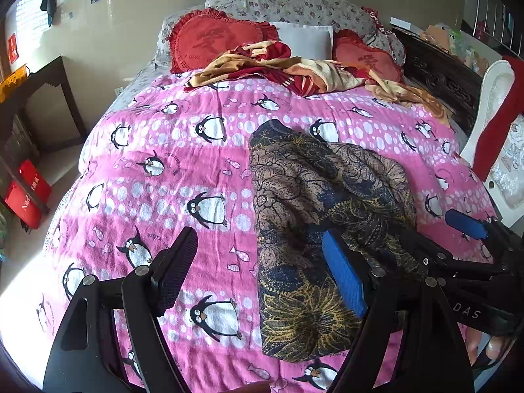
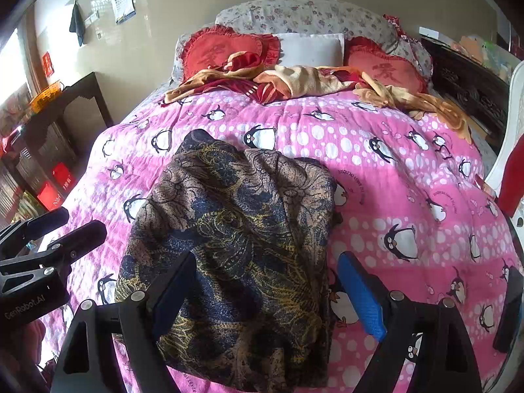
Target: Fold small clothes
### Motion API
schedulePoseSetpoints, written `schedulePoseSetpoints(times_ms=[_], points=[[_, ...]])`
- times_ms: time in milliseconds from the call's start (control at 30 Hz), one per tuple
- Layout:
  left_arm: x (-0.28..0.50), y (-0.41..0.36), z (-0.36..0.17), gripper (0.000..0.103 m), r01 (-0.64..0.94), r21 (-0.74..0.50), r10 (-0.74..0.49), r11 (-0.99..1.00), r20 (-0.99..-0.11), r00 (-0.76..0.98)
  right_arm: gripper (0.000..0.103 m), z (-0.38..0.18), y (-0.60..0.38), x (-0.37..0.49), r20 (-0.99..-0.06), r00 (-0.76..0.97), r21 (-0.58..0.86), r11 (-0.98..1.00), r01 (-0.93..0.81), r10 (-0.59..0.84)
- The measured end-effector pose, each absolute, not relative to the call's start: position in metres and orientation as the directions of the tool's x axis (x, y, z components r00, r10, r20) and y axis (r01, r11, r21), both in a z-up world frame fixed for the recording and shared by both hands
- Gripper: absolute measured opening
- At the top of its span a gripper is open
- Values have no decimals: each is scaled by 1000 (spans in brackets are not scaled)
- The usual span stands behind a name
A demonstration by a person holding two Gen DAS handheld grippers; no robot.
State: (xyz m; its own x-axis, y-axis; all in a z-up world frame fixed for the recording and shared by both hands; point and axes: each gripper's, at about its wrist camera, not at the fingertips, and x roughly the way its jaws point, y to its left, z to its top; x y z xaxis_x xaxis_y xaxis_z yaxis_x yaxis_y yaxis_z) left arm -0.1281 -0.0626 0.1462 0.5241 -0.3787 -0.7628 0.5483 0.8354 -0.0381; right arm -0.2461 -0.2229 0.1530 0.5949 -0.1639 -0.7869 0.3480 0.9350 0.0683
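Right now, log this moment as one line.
task: fold clothes | garment: bunched on bedspread | left gripper: open, empty | right gripper: open, over garment

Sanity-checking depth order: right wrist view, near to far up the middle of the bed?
Right gripper → patterned garment → pink penguin quilt → crumpled blanket → white pillow → floral pillow

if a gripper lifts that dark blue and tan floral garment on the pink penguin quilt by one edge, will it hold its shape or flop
The dark blue and tan floral garment will probably flop: it lies in soft wrinkles and overlapping folds, so it looks like thin fabric. It seems light, since it barely dents the pink penguin quilt. A pushed edge would likely bunch up rather than slide whole, because the quilt looks textured.
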Motion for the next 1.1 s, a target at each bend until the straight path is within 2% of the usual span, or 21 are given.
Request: schedulePoseSetpoints(times_ms=[1100], points=[[-117, -67, 131, 79, 535, -35, -360, 844, -777, 517, 86, 137, -219, -228, -818, 558, 69, 941, 332, -137]])
